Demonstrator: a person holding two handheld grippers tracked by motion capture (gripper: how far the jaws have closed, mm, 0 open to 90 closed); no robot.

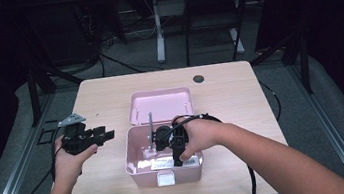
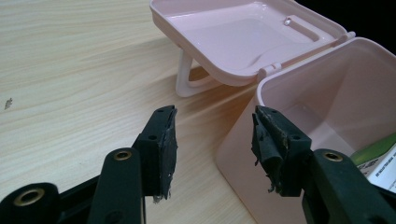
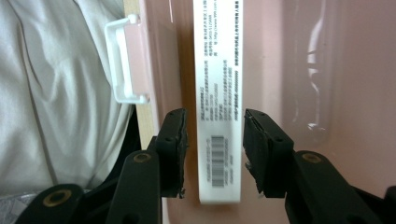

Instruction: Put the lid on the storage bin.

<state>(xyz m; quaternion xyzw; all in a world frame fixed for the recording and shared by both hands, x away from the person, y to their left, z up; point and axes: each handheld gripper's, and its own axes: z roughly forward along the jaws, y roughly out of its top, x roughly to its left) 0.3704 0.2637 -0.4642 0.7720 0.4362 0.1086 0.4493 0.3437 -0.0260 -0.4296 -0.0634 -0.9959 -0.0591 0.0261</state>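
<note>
Pink box (image 1: 141,169) | right hand-held gripper (image 3: 215,149) open astride white carton (image 3: 218,70), untouching | left hand-held gripper (image 2: 212,144) open, empty

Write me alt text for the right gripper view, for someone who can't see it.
The right hand-held gripper points down into an open pink box, its two black jaws standing apart on either side of a white printed carton with a barcode, lying inside. The box's white front latch and white cloth show at left.

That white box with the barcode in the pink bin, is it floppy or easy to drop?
The white box looks like thin printed cardboard with straight edges, so probably stiff and light. Its narrow side sits between the right claw's open pads, so hard squeezing might dent it.
</note>
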